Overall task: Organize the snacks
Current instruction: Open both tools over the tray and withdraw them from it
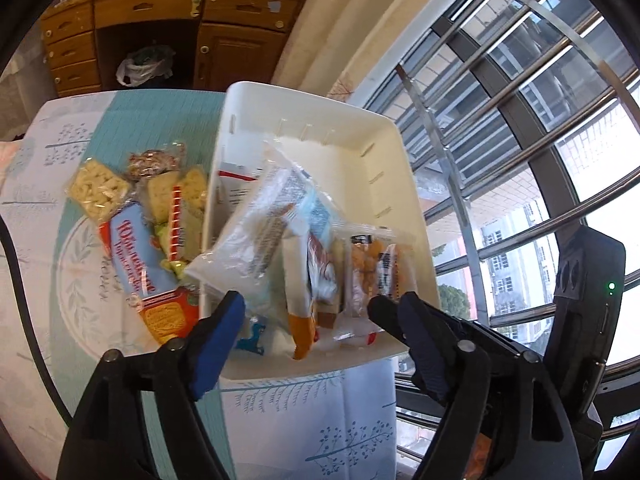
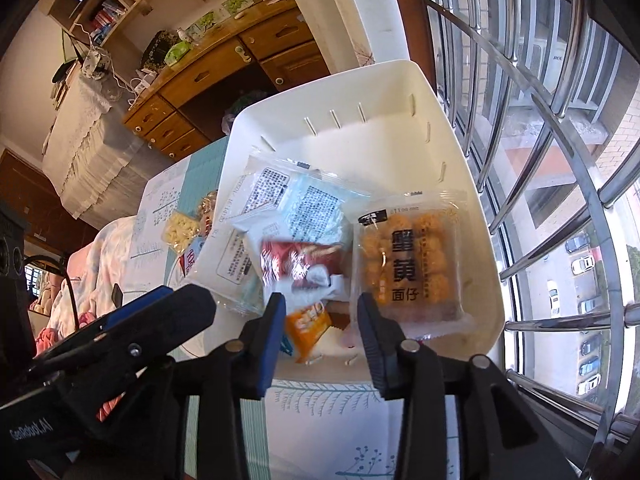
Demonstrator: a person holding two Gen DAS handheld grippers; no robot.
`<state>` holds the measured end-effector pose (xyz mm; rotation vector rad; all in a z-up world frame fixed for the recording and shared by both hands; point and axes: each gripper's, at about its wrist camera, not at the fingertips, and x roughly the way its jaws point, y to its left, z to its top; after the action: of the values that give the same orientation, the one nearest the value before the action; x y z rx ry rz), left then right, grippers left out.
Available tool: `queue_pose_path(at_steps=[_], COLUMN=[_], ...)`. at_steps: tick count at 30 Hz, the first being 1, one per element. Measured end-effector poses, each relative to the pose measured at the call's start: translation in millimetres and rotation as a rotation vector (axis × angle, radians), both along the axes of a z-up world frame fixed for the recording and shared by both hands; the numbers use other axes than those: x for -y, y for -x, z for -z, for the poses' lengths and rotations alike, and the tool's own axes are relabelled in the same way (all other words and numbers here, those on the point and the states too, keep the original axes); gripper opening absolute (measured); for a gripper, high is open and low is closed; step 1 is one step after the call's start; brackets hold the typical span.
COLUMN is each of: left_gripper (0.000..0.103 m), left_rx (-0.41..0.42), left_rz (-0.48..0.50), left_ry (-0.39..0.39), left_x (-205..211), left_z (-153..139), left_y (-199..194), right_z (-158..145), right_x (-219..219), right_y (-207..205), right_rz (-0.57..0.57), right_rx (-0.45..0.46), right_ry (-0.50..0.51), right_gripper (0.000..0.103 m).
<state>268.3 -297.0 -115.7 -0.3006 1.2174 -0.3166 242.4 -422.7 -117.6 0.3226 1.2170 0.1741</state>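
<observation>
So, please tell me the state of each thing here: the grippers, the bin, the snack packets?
left gripper: open, empty, above bin
right gripper: open, empty, above bin
white bin: partly filled
orange snack packet: lying flat in bin
snack pile on table: outside bin

Wrapped snacks (image 2: pixel 408 264) fill the white bin (image 2: pixel 472 184); others (image 1: pixel 132 216) lie beside it.

One white bin (image 2: pixel 460 128) stands at the tabletop's (image 1: pixel 288 420) window edge and holds at least four snack packs: a pale blue-and-white pack (image 2: pixel 304 200), a red pack (image 2: pixel 304 264), an orange pack (image 2: pixel 310 326) and a clear pack of golden balls (image 2: pixel 408 264). Beside the bin on the tabletop lie about five more packs, among them one blue-and-red biscuit pack (image 1: pixel 148 276), one cracker pack (image 1: pixel 98 190) and one foil-wrapped piece (image 1: pixel 154 162); the overlap there makes that count uncertain.
</observation>
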Motion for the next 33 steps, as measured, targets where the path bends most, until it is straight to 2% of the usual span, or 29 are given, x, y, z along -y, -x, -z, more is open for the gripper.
queue_pose_path(at_steps=[9,19,25,33], left_gripper=[0.081,0.086,0.086,0.086], left_rx=[0.018,0.045,0.047,0.047], left_rz=[-0.049,-0.124,-0.145,-0.102], left_ry=[0.011,0.019,0.027,0.026], left_x=[-32.1,-94.8,-137.2,-190.7], left_z=[-19.3,-39.9,-43.0,-52.2], left_y=[18.4,46.3,60.9,73.8], right_z=[-15.7,-28.7,-35.4,-47.1], right_x=[-24.8,-66.9,-99.5,-137.1], right_y=[10.2,22.3,29.9,44.5], right_rz=[-0.017,-0.031,-0.032,0.045], right_rx=[0.010,-0.002,0.003,0.017], right_ry=[-0.015,-0.041,-0.027,0.007], right_gripper=[0.046,0.065,0.066,0.067])
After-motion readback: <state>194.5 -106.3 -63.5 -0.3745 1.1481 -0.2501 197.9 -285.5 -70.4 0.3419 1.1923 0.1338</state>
